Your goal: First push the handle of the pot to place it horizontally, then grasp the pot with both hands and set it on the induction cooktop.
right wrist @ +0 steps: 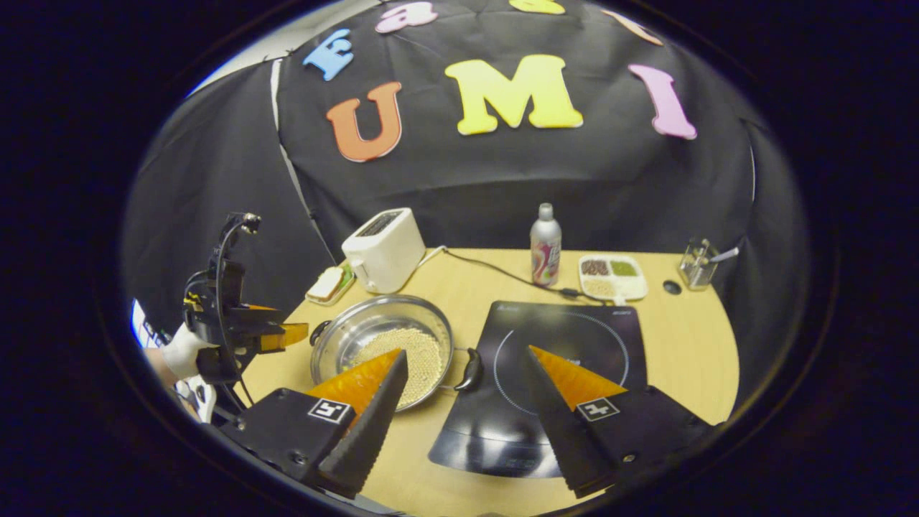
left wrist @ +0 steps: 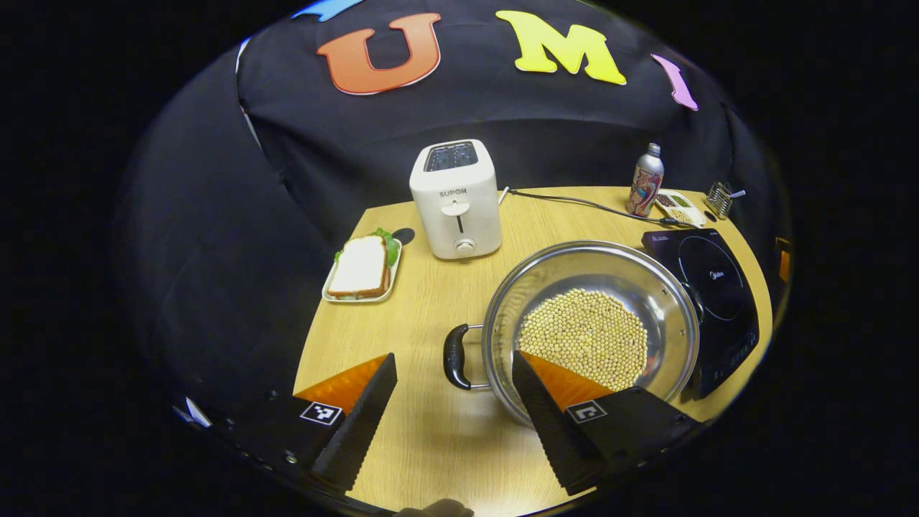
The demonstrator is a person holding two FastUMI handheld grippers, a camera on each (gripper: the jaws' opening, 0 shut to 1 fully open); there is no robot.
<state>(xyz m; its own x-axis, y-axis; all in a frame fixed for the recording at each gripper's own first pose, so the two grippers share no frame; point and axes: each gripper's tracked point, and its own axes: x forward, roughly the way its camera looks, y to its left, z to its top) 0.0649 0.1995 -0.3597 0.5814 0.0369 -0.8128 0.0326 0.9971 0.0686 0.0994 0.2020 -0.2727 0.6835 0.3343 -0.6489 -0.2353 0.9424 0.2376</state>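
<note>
A steel pot holding pale beans stands on the wooden table, right beside the black induction cooktop. Its black left handle lies in line between the fingertips of my open left gripper, which hovers at that side of the pot. In the right gripper view the pot sits left of the cooktop, and its right handle reaches over the cooktop's edge. My right gripper is open around that handle's line. The left gripper, held by a gloved hand, shows at the pot's far side.
A white toaster and a plate with a sandwich stand behind and left of the pot. A bottle, a divided tray of grains and a small glass holder line the back right. A cable runs across the back.
</note>
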